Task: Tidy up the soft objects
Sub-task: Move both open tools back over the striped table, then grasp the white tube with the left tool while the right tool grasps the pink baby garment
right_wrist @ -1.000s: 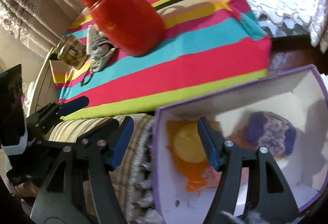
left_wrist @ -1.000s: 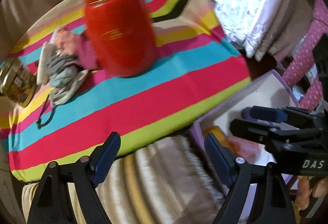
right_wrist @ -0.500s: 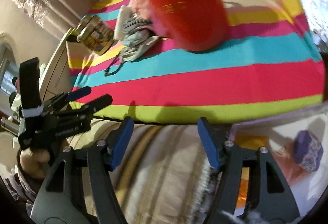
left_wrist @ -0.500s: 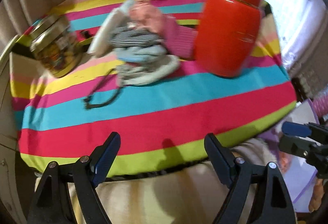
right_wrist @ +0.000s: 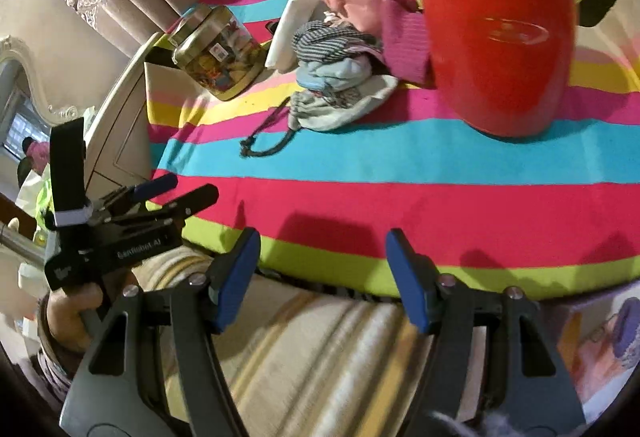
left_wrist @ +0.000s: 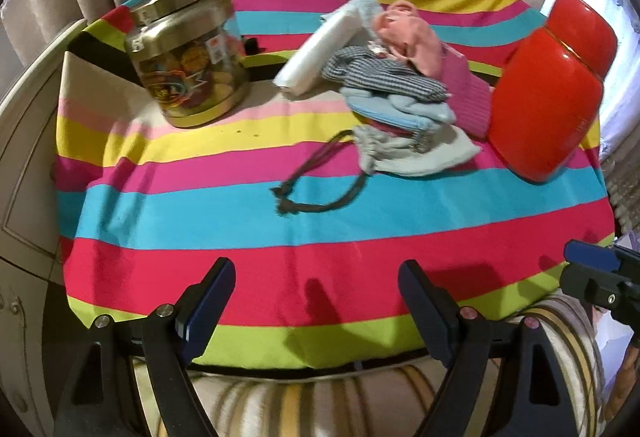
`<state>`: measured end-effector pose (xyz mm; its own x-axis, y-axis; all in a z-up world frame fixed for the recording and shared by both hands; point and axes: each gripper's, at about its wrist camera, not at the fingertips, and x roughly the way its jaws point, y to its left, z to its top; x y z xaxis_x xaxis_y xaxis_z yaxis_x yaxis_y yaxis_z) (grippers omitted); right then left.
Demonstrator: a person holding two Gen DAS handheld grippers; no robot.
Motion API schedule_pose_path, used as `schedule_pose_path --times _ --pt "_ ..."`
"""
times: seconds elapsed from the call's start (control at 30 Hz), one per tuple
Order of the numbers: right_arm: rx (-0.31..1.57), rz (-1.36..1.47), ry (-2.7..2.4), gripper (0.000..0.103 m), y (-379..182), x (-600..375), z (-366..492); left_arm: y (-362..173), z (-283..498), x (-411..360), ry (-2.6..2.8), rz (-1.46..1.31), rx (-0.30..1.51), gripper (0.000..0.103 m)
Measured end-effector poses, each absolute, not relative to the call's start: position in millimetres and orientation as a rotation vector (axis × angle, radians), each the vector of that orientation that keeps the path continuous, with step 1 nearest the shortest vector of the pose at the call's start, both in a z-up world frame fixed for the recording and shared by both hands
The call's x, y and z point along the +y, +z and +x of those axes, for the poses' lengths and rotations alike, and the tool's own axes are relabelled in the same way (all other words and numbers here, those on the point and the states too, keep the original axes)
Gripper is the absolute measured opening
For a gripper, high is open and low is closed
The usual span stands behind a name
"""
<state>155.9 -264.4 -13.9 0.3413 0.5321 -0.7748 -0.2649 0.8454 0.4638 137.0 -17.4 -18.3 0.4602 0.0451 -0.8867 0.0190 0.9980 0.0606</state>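
Striped cloth is covering the table (left_wrist: 280, 277), and both claws are hanging over its near edge, empty. Left claw (left_wrist: 316, 297) is gaping wide; right claw (right_wrist: 322, 277) is spread open too. Far across, the pile of soft pouches (left_wrist: 396, 97) is sitting between the gold-lidded jar (left_wrist: 188, 57) on the left and the red canister (left_wrist: 548, 93) on the right.

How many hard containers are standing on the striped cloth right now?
2: a gold-lidded glass jar at the far left, and a red canister at the right, beside the fabric pile. The pile may hide more.
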Motion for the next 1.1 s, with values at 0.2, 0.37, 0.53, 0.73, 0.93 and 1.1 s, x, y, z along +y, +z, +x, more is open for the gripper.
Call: schedule_pose_path --times 0.2,0.37,0.53,0.73,0.93,1.1 --pt "1.11 0.244 0.551 0.068 -11.7 -233.8 173.5 -20.0 148.6 -2.6 0.009 0.055 1.084 0.079" --pt "1.098 0.215 0.567 0.068 -4.5 -211.3 195.3 -13.5 167.6 7.4 -0.031 0.038 1.056 0.075" --pt "1.069 0.2 0.567 0.068 8.9 -195.7 225.4 -2.5 198.3 15.9 -0.091 0.038 1.008 0.066" --pt "1.035 0.164 0.553 0.068 24.4 -179.5 269.8 0.8 244.3 17.8 -0.122 0.062 0.984 0.065" --pt "1.027 0.132 0.516 0.068 27.0 -175.0 316.5 -7.3 290.9 11.7 -0.144 0.097 0.987 0.062" --pt "1.036 0.094 0.449 0.068 17.8 -172.8 349.9 -17.9 320.8 7.8 -0.165 0.099 0.993 0.06"
